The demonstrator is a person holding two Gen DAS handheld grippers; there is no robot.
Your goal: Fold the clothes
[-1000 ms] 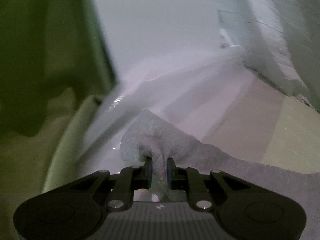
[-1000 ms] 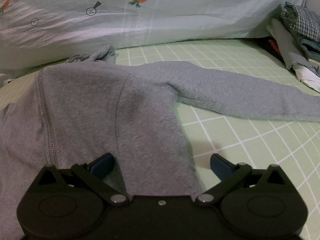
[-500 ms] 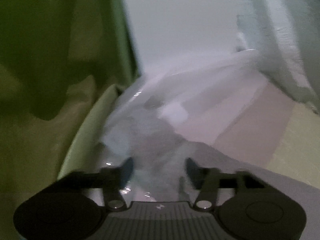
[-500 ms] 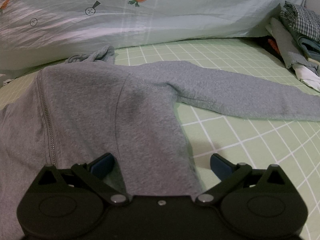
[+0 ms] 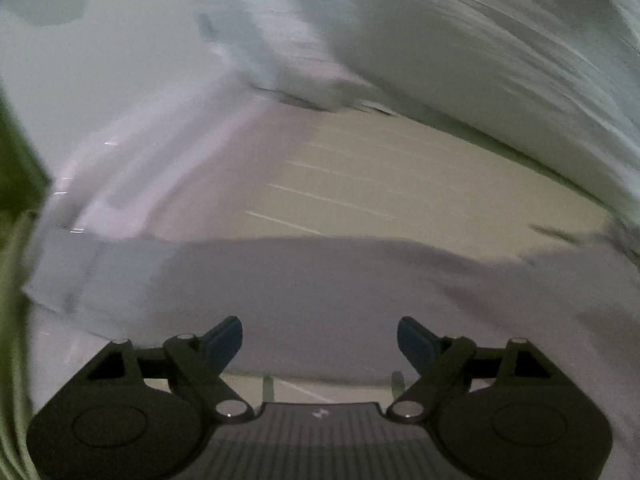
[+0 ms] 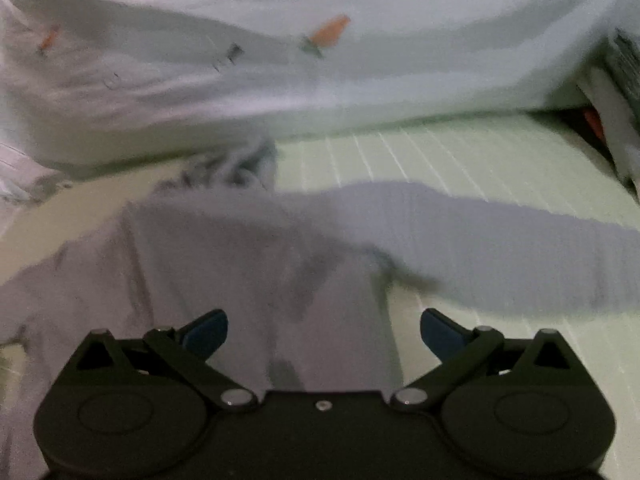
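A grey zip-up sweatshirt [image 6: 248,264] lies spread on the green checked bed sheet [image 6: 460,152]. One sleeve [image 6: 500,248] stretches out to the right. My right gripper [image 6: 324,330] hovers open over the garment's lower body, nothing between its blue pads. In the left wrist view the other grey sleeve [image 5: 320,292] lies flat across the frame, its paler cuff [image 5: 80,276] at the left. My left gripper [image 5: 320,338] stands open just above that sleeve, holding nothing. Both views are motion-blurred.
A pale duvet with carrot prints [image 6: 328,32] is bunched along the far side of the bed. A stack of folded clothes [image 6: 616,92] sits at the right edge. A white wall or bedding [image 5: 500,40] fills the left view's top.
My left gripper has opened and let go of the sleeve cuff, which now lies flat, and has swung to the right. My right gripper has pulled back a little, staying open.
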